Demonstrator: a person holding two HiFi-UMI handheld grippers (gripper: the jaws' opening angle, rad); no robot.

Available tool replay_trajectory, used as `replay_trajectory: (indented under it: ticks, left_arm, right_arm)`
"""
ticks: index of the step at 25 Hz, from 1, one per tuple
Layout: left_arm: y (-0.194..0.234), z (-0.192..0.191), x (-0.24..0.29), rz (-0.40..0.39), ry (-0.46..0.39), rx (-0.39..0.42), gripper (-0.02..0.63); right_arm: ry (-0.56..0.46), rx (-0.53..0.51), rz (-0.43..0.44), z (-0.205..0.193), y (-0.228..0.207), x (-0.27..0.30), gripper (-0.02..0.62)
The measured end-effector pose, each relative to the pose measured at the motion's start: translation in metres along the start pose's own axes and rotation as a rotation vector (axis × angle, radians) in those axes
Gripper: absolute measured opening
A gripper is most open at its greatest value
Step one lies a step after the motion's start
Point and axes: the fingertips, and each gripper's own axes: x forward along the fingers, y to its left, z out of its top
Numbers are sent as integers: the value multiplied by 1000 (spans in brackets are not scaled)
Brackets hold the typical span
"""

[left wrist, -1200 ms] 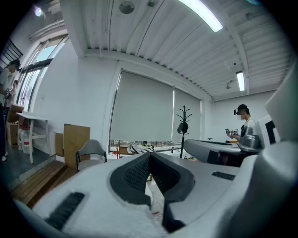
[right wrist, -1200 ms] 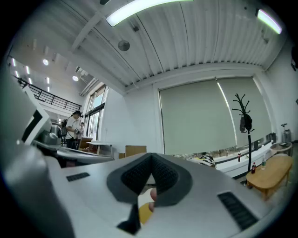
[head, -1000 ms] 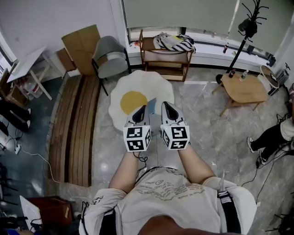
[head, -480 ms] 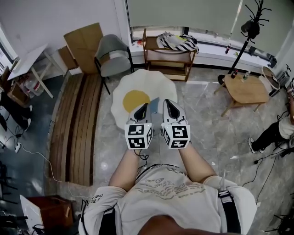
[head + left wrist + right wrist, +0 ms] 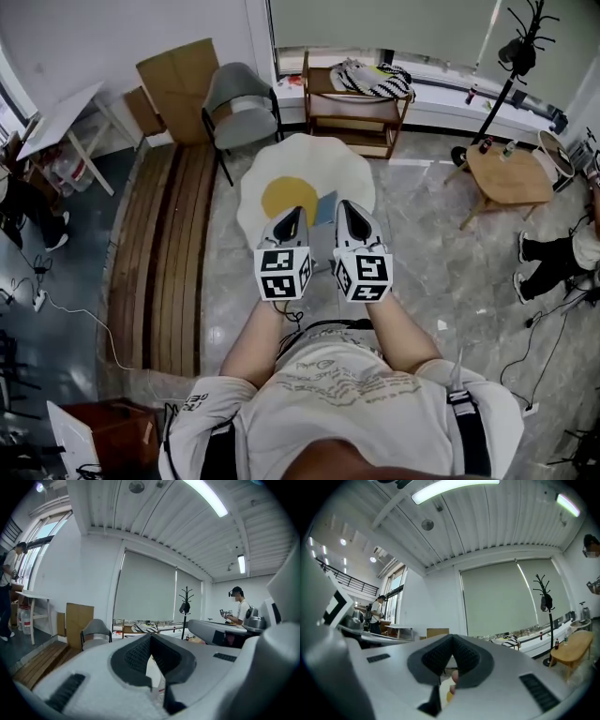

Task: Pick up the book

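Note:
A light blue book [image 5: 324,208] lies on a white fried-egg-shaped mat [image 5: 281,169], just right of its yellow middle. It shows only as a small patch between my two grippers. My left gripper [image 5: 292,215] and right gripper [image 5: 343,208] are held side by side at chest height, pointing roughly level over the mat's near edge. In the left gripper view the left gripper [image 5: 150,637] has its pads together at the tips and holds nothing. The right gripper [image 5: 452,639] looks the same in its own view. The book cannot be made out in either gripper view.
Behind the mat stand a wooden shelf [image 5: 354,103] carrying a striped cloth [image 5: 375,80] and a grey chair [image 5: 239,103]. A small wooden table [image 5: 511,173] and a coat stand [image 5: 497,84] are at the right, and wooden planks [image 5: 159,253] lie on the left. A person's legs [image 5: 562,262] show at the right edge.
The person has stepped forward toward the egg-shaped mat, so both grippers now reach farther over its near part. Both stay shut and side by side.

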Motion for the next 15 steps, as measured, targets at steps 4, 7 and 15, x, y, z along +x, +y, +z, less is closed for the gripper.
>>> replay_trajectory:
  ticks: [4, 7, 15]
  left_arm:
    - [15, -5, -11, 13, -7, -19, 18]
    - [23, -4, -18, 32, -23, -29, 18]
    - [57, -3, -11, 84, -28, -32, 18]
  right_arm:
    - [15, -17, 13, -9, 19, 0, 26]
    - [5, -40, 32, -6, 30, 2, 26]
    - [12, -45, 72, -16, 46, 29, 26]
